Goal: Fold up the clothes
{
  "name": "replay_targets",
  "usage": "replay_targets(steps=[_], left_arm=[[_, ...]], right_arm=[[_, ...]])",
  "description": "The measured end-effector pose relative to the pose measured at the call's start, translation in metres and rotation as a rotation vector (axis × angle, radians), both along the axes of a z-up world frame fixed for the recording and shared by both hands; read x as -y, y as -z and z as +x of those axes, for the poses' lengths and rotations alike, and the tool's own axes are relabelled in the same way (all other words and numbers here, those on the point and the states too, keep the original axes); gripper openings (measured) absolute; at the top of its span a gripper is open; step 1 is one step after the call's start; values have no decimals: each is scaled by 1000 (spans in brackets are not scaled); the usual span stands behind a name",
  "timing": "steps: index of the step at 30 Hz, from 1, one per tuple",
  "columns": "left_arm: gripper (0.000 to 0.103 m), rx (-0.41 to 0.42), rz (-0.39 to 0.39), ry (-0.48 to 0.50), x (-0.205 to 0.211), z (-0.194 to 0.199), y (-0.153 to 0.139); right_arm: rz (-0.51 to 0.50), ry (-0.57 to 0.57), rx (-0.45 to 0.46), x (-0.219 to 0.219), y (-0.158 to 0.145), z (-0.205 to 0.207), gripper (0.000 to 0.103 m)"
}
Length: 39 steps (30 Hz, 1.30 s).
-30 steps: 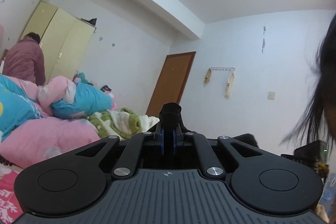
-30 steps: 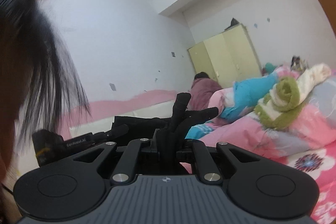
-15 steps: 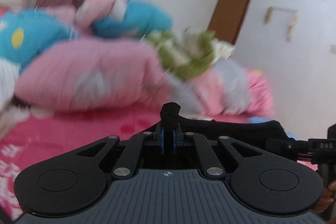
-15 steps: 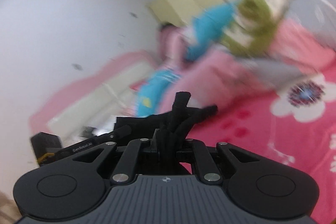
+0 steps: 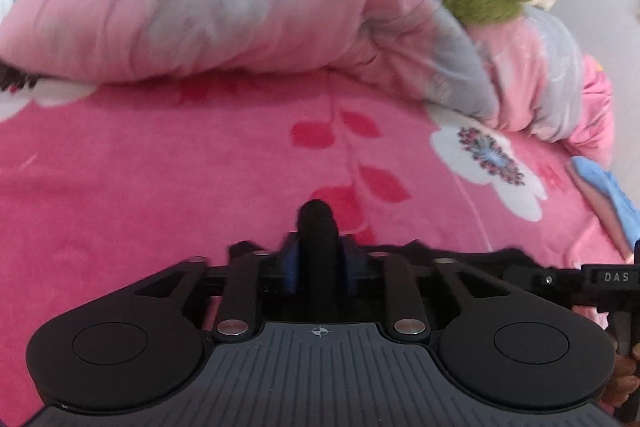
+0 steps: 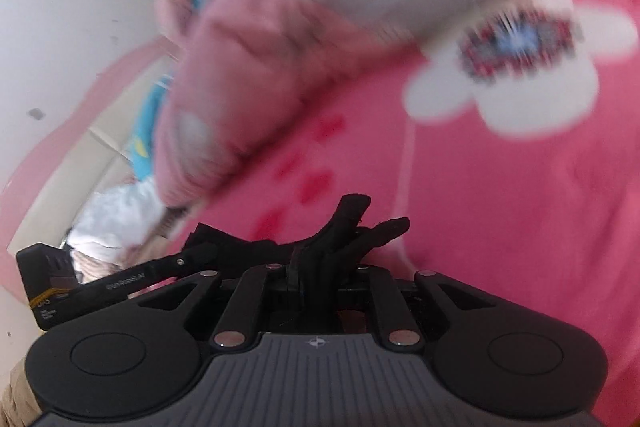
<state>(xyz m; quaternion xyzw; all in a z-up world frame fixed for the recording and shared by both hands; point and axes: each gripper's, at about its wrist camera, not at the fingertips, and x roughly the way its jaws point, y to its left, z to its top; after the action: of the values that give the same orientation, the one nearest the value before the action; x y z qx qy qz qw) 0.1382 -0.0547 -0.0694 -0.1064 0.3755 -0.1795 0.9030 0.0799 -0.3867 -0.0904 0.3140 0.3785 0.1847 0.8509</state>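
Both jaws opening: left hand-held gripper (image 5: 318,227) and right hand-held gripper (image 6: 320,267) each with black garment (image 5: 460,255) between the pads, low over the pink bed (image 5: 160,187) ahead. Risk: uneven release, bunched cloth. Earlier aimed at walls; now tipped bedward.
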Motion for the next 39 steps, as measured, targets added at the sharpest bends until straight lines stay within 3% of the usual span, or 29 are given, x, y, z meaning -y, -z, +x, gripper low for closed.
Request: replay_targets(steps=[2, 3, 6, 9, 13, 16, 19, 23, 30, 39], left_arm=[[42, 5, -23, -5, -6, -5, -5], [43, 16, -38, -2, -10, -8, -11], [54, 59, -65, -16, -23, -22, -29], [55, 112, -74, -8, -33, -45, -51], [56, 194, -55, 98, -36, -98, -75], [56, 237, -32, 197, -34, -143, -81], [56, 270, 0, 274, -30, -185, -78], [56, 270, 44, 303, -25, -222, -65], [56, 232, 22, 274, -38, -236, -53], [56, 132, -67, 260, -48, -216, -33]], right_arm=[[41, 17, -47, 6, 9, 1, 25], [62, 27, -42, 10, 8, -3, 36], [53, 90, 2, 24, -9, -30, 53], [87, 154, 44, 42, -28, -70, 55], [156, 198, 83, 46, -45, -151, 57], [166, 181, 44, 30, -46, -198, 57], [143, 147, -29, 5, -35, -220, 57], [122, 131, -107, -20, -15, -228, 56], [74, 144, -121, -37, -8, -236, 56], [-56, 139, -19, -45, -54, -224, 56]])
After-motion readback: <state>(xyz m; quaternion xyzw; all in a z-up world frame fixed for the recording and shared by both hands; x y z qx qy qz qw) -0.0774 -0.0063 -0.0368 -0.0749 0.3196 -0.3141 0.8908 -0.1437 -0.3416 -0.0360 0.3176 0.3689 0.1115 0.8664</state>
